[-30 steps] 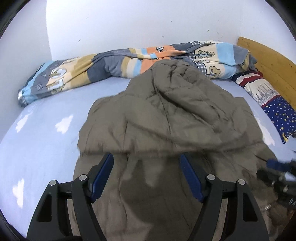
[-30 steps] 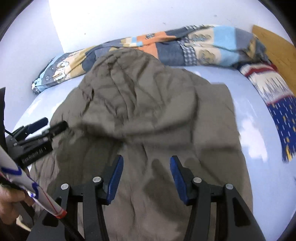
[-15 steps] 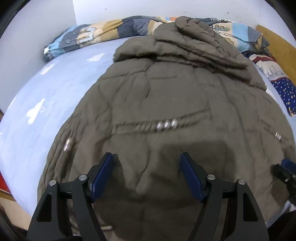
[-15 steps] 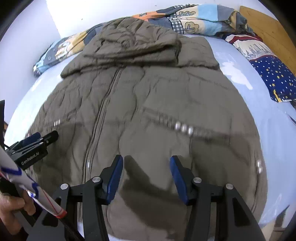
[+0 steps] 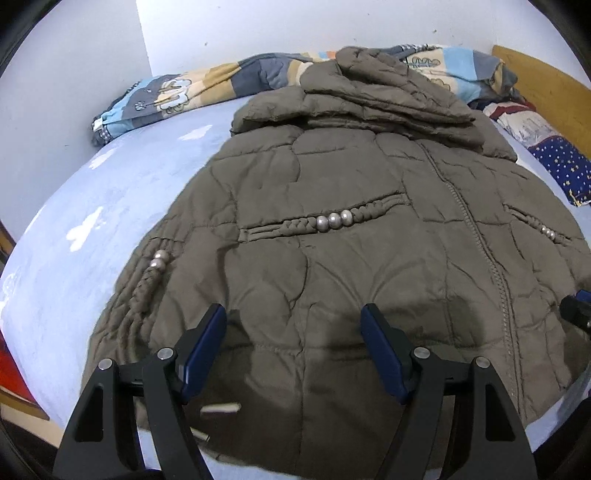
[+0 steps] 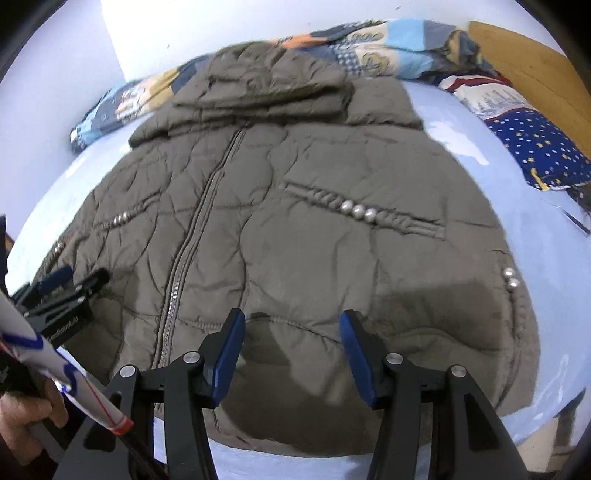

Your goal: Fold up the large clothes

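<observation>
Quilted olive-brown coat (image 5: 332, 258) lies front-up on the light blue bedsheet (image 5: 110, 206), spread flat. Its long axis runs from 6 o'clock to 12 o'clock in both wrist views: the hem sits nearest the cameras at 6, and the hood (image 5: 384, 92) is bunched in folds at 12, pointing toward the white wall (image 5: 258, 26). The closed zipper (image 6: 199, 236) follows that axis, leaning toward 1 o'clock in the right wrist view. Braided pocket trims with silver beads (image 5: 334, 220) cross the chest on either side of the zipper.

Beyond the hood, a patchwork quilt (image 5: 207, 85) is rolled along the wall from 10 to 1 o'clock. A starry blue pillow (image 6: 539, 147) lies at 2 o'clock beside the wooden headboard (image 6: 535, 66).

Over the hem, the left gripper (image 5: 293, 350) has its blue-padded jaws spread apart with nothing between them; the fabric lies below, not pinched. The right gripper (image 6: 291, 354) likewise stands parted and empty above the hem, right of the zipper. At 8 o'clock in the right wrist view, a hand (image 6: 26, 417) grasps the left gripper's handle.
</observation>
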Motion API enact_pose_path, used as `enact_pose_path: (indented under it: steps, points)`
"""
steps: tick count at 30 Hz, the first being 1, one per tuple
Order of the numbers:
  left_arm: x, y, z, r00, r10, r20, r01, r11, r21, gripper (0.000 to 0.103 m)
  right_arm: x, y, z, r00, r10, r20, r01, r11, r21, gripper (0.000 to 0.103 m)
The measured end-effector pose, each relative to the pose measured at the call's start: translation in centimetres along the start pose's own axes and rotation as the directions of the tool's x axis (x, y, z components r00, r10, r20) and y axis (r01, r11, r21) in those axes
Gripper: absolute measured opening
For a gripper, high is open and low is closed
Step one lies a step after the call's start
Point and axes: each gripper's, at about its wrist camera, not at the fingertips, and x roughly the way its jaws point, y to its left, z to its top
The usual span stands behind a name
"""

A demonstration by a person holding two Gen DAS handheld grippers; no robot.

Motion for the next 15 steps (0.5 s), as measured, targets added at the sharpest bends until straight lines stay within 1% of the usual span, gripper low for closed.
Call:
enact_pose_path:
  steps: [2,4,7,8,10,15]
  points:
    - [-0.6,0.2,-0.6,1.0,0.004,0.015,-0.004,1.0,-0.003,0.074,-0.5,-0.5,-0.2,1.0,0.003,0.017,-0.003,1.0,0.027,0.058]
    - [-0.7,0.3,-1.2,1.0,0.001,0.016,-0.001,1.0,0.001,0.074,-0.8,-0.8,-0.4,1.0,-0.016,0.02,0.016,0.999,0.037,0.058]
    - [-0.3,0.3,-2.1,1.0,0.009,0.017,-0.01,1.0,0.024,0.074,-0.1,-1.0,-1.0,0.999,-0.034,-0.013,0.034,0.999,0.03,0.058]
    - [-0.2,0.2,-2.2,1.0,0.013,0.021,-0.013,0.999,0.03,0.074,0.4,-1.1,-1.4,0.999,-0.031,-0.03,0.033,0.999,0.034,0.058]
    - [0.0,-0.2,-2.3,0.999,0.026,0.028,-0.027,0.999,0.046,0.075,0.8,-1.3,-1.7,0.999,-0.027,-0.034,0.028,0.999,0.033,0.06]
    - [0.4,-0.3,-2.3,0.999,0.027,0.03,-0.028,0.999,0.043,0.077,1.3,-1.3,-2.2,1.0,-0.022,-0.017,0.022,1.0,0.008,0.062]
